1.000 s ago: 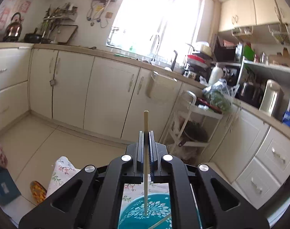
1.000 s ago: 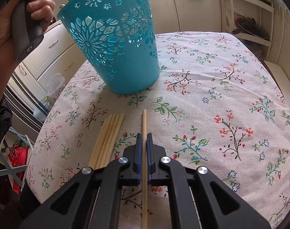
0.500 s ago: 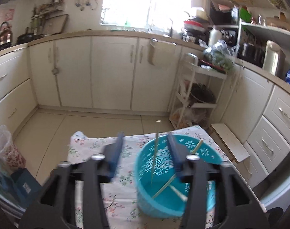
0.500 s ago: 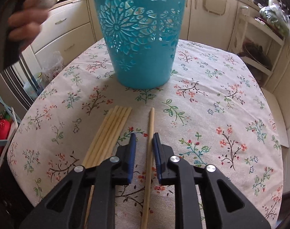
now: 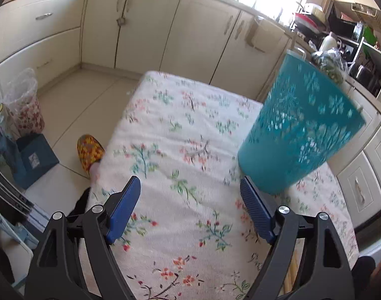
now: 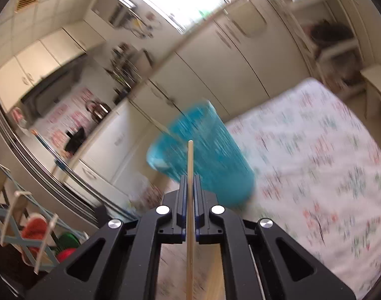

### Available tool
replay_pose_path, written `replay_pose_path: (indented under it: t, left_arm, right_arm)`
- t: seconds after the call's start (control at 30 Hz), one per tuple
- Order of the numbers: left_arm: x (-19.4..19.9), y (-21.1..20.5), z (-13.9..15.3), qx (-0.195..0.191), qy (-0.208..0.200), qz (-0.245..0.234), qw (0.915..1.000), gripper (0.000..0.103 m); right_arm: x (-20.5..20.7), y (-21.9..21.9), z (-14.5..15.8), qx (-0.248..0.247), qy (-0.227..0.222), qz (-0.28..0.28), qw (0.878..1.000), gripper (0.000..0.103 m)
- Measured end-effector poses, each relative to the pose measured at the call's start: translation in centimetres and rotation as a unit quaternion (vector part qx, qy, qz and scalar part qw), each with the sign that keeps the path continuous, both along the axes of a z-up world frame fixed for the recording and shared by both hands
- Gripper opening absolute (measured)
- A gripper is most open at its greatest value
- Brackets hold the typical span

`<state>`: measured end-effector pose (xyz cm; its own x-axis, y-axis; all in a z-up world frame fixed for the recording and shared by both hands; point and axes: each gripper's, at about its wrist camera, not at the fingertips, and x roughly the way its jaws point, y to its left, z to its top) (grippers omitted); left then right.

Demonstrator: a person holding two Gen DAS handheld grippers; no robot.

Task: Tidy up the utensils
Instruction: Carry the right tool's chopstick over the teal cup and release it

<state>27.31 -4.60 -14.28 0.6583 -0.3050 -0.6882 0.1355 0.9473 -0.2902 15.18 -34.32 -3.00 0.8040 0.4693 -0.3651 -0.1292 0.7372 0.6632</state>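
Observation:
A teal cut-out basket [image 5: 300,130] stands on the flowered tablecloth [image 5: 180,135]; it also shows, blurred, in the right wrist view [image 6: 205,157]. My left gripper [image 5: 190,210] is open and empty, low over the cloth, left of the basket. My right gripper [image 6: 190,187] is shut on a wooden chopstick [image 6: 190,200], lifted and tilted, with the stick's tip pointing toward the basket. A bundle of chopsticks [image 5: 292,270] lies on the cloth behind my left gripper's right finger, mostly hidden.
Cream kitchen cabinets [image 5: 165,32] run along the far wall. A patterned slipper [image 5: 89,152] and a blue box [image 5: 35,160] lie on the floor left of the table. A rack with red and green items [image 6: 40,235] stands at the left.
My left gripper let its chopstick drop into the basket, opened wide, and moved down beside the basket. My right gripper shut on the single chopstick and lifted it off the cloth.

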Motion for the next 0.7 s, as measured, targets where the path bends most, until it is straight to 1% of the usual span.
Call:
replay_pose_path:
  t: [0.03,0.07,0.13,0.2,0.27,0.33,0.4,0.5,0.57,0.6,0.7]
  left_arm:
    - [-0.1,-0.4,-0.1,0.006,0.000,-0.004,1.0000,0.078]
    - [-0.2,-0.5,0.2,0.009,-0.012,-0.007,0.9999,0.078]
    - [-0.2,-0.4,0.0,0.009,-0.013,-0.005,0.9999,0.081]
    - [0.1,-0.3,-0.4,0.003,0.000,-0.004,1.0000,0.081]
    - [0.2,-0.1,-0.4,-0.005,0.001,0.000,1.0000,0.081]
    - [0.2,0.1,-0.5,-0.010,0.003,0.000,0.9999,0.081]
    - [0.4,0.1,-0.4,-0.012,0.004,0.000,0.9999,0.081]
    - [0.5,0.2,-0.5,-0.017,0.004,-0.002,0.9998,0.081]
    - [0.5,0.2,-0.6,-0.022,0.006,-0.002,0.9997,0.081]
    - [0.5,0.3,-0.6,-0.024,0.006,-0.001,0.9997,0.081]
    - [0.5,0.3,-0.6,-0.026,0.007,0.000,0.9996,0.081]
  right_arm:
    - [0.7,0.2,1.6,0.006,-0.025,-0.002,1.000,0.005]
    - [1.6,0.5,3.1,0.006,-0.046,-0.007,0.999,0.005]
    - [3.8,1.2,5.6,0.002,-0.085,-0.017,0.996,0.005]
    - [6.3,2.2,7.5,-0.019,-0.118,-0.037,0.992,0.005]
    - [8.4,3.0,8.2,-0.032,-0.133,-0.060,0.989,0.005]
    - [10.1,3.5,8.5,-0.050,-0.141,-0.087,0.985,0.005]
    - [11.5,4.4,8.1,-0.081,-0.142,-0.105,0.981,0.005]
    - [12.8,5.3,6.8,-0.122,-0.122,-0.103,0.980,0.005]
    - [12.9,5.5,6.2,-0.156,-0.115,-0.101,0.976,0.006]
    - [12.8,5.5,5.7,-0.164,-0.112,-0.100,0.975,0.006]
    - [12.7,5.0,5.2,-0.167,-0.102,-0.091,0.976,0.006]
